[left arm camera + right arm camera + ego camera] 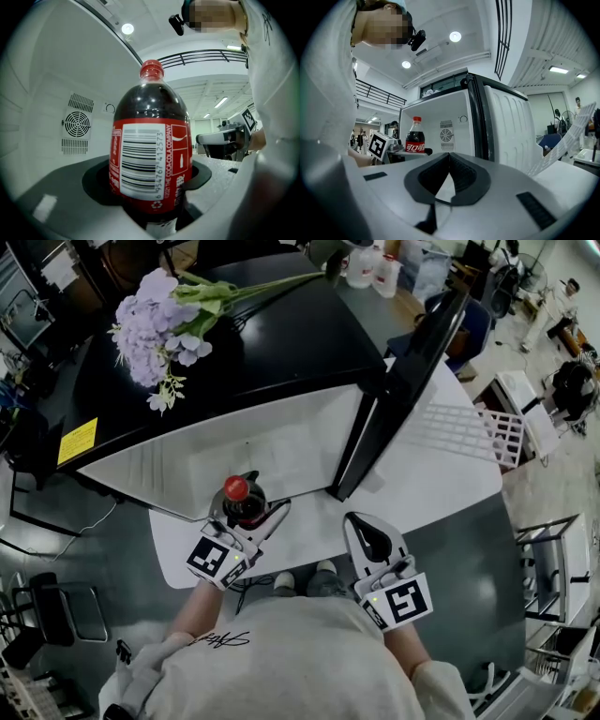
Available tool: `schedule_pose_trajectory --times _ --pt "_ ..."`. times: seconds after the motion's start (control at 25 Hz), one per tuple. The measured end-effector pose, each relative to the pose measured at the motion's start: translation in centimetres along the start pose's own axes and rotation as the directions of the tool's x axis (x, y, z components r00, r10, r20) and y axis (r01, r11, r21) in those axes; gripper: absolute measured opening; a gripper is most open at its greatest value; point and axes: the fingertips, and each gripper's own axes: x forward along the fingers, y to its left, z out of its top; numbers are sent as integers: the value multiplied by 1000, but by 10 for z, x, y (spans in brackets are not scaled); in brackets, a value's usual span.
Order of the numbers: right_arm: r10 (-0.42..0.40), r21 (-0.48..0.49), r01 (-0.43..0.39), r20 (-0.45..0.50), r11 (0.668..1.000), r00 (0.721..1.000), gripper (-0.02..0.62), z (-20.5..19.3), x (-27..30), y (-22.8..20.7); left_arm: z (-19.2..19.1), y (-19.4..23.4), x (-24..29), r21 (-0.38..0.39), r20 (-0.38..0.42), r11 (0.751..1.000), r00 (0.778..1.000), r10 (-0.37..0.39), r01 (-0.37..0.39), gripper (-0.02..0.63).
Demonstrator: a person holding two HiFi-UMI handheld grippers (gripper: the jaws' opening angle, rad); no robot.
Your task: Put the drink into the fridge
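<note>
Closest up is the person's light grey sweatshirt, with both hand-held tools poking out in front of it. The left gripper has its jaws clamped round the body of a dark cola bottle with a red cap and red label. It holds the bottle upright right at the mouth of the small white fridge with the black top. A round fan grille on the fridge's back wall shows behind the bottle. Honestly can't tell if the bottle's base is already past the threshold or just in front of it. The right gripper sits off to the side, near the bottom of the open black fridge door. Its jaw tips are pressed together with nothing between them. A bunch of pale purple flowers lies on the fridge's top.
</note>
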Motion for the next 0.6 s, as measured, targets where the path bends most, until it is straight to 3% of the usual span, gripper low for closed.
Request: schedule_pose_trajectory --times 0.6 --pt "-11 -15 11 -11 1000 1000 11 -2 -1 -10 -26 20 32 -19 -1 1000 1000 15 -15 321"
